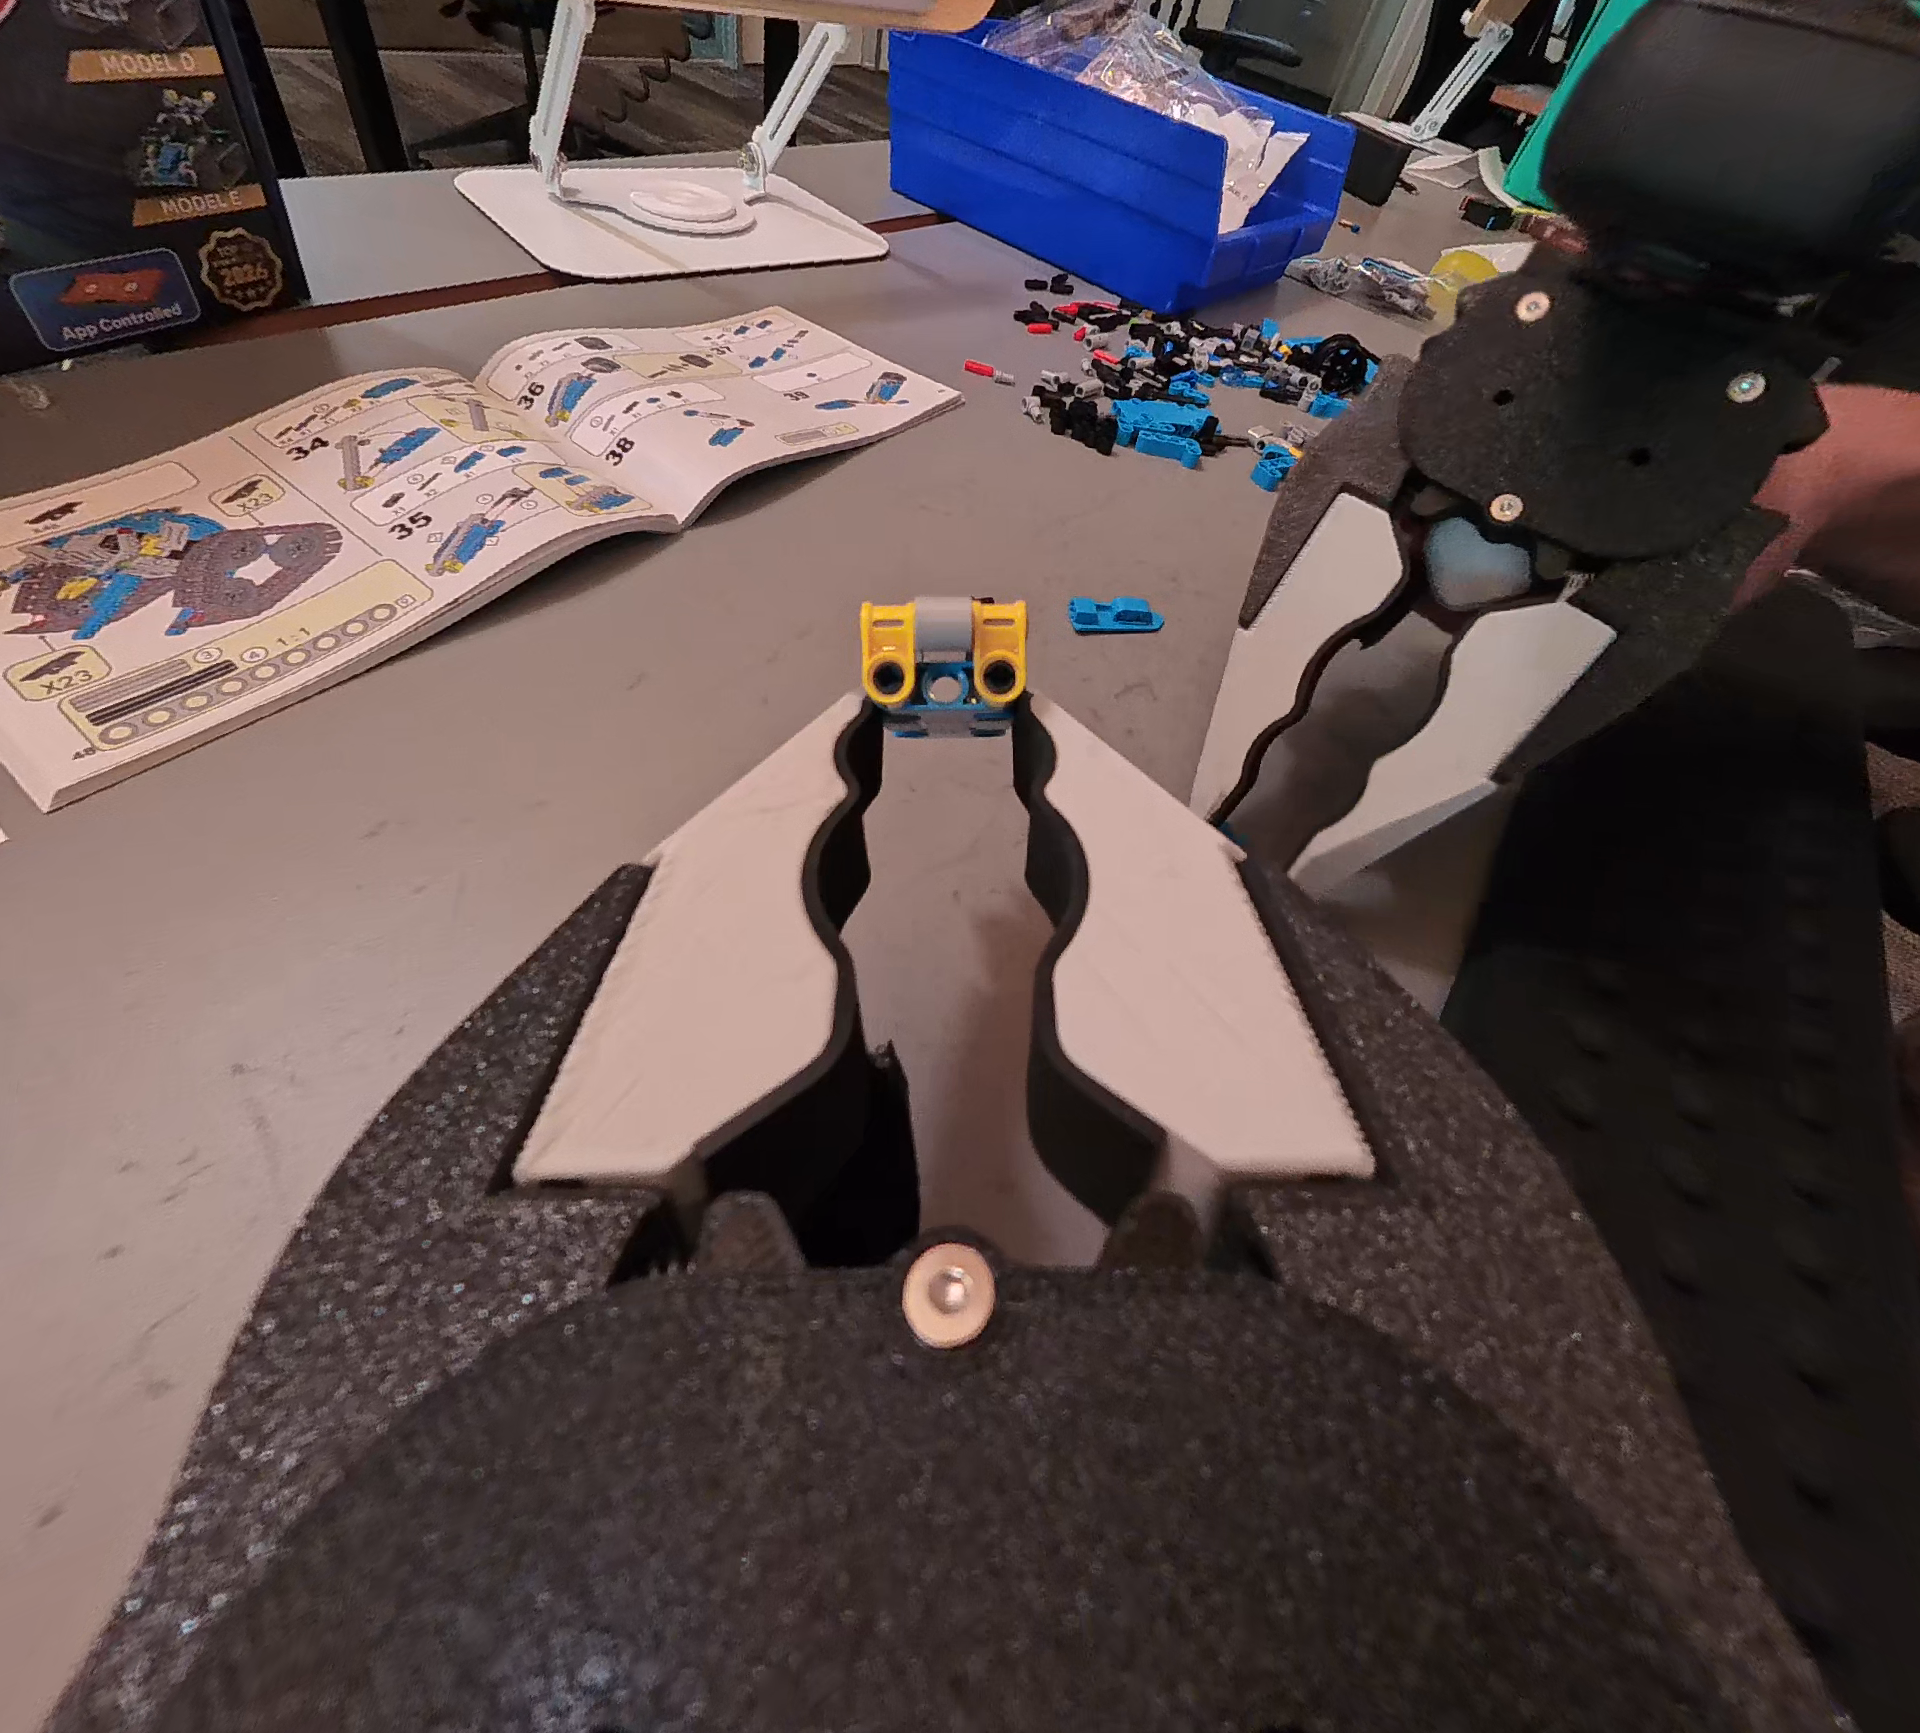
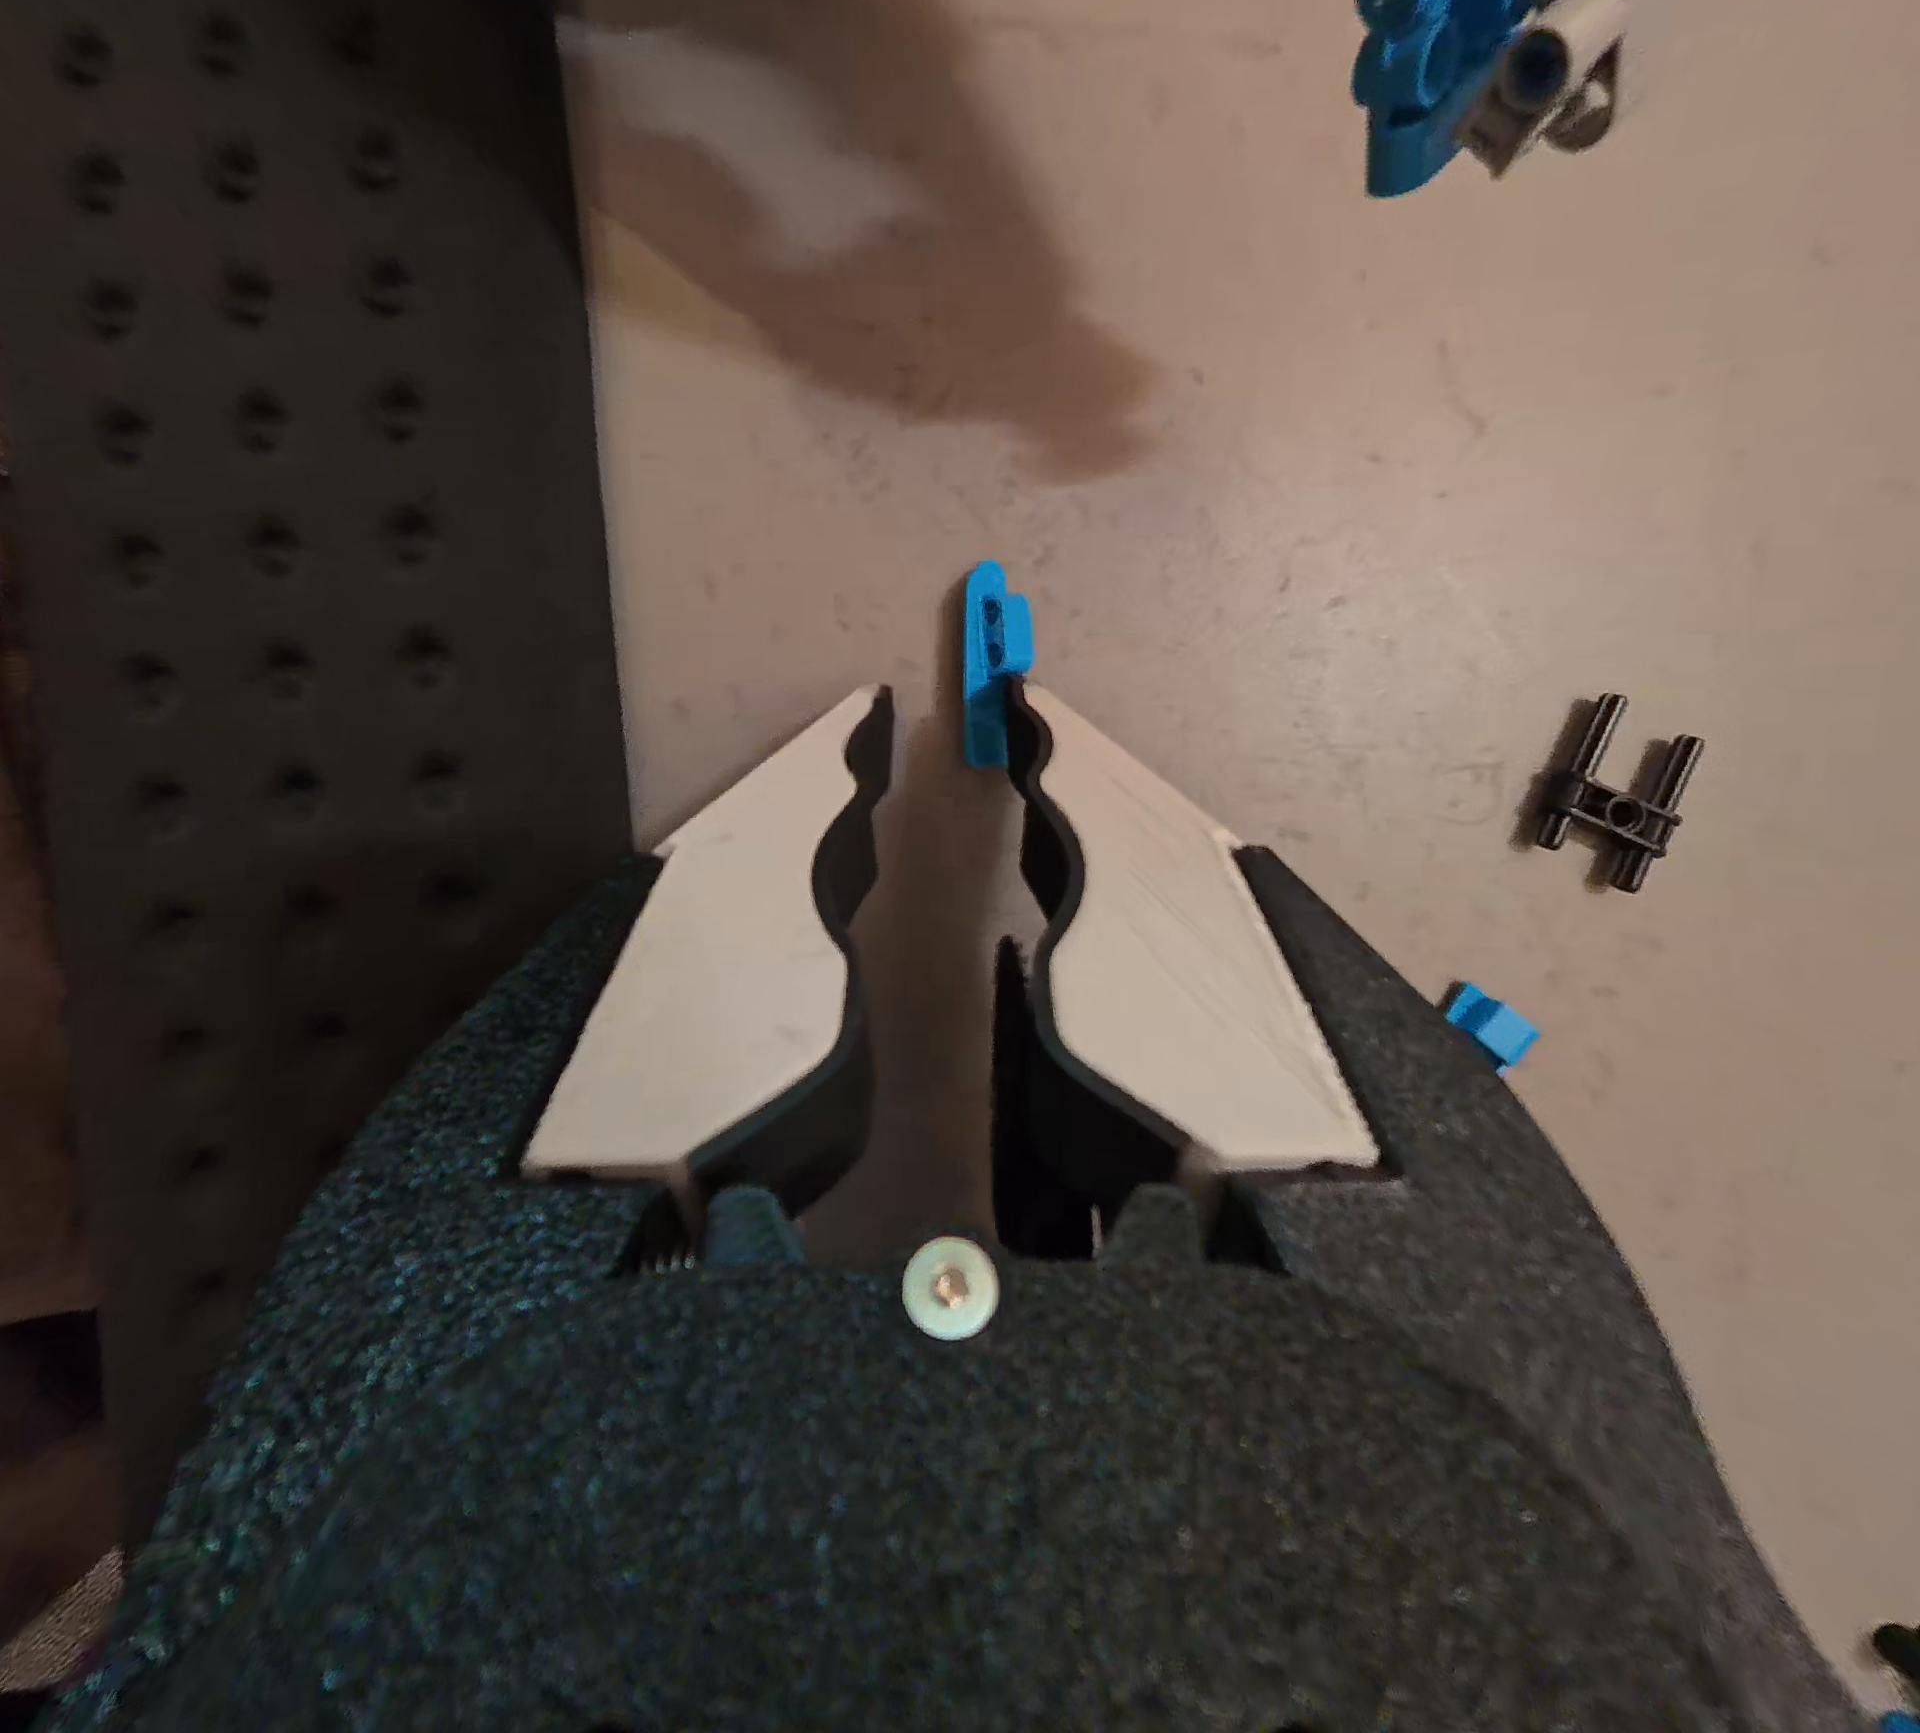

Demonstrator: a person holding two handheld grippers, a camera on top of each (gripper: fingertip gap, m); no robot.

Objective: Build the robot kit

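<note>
Fingers (image 1: 727,956) of the left gripper (image 1: 943,722) were clamped on a small yellow, grey and blue brick assembly (image 1: 943,660), held above the grey surface (image 1: 312,1008). Beyond lay an open printed instruction booklet (image 1: 416,488), a blue plastic bin (image 1: 1091,166) and a loose pile of blue and black pieces (image 1: 1195,395). The right gripper (image 2: 951,707) pointed down at the surface beside a black studded mat (image 2: 260,436), its fingers slightly apart, a small blue angled piece (image 2: 992,634) touching only one fingertip; a black H-shaped connector (image 2: 1621,800) lay nearby.

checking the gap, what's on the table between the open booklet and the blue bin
Bare grey table lies between the booklet and the blue bin, seen in the left wrist view.
</note>
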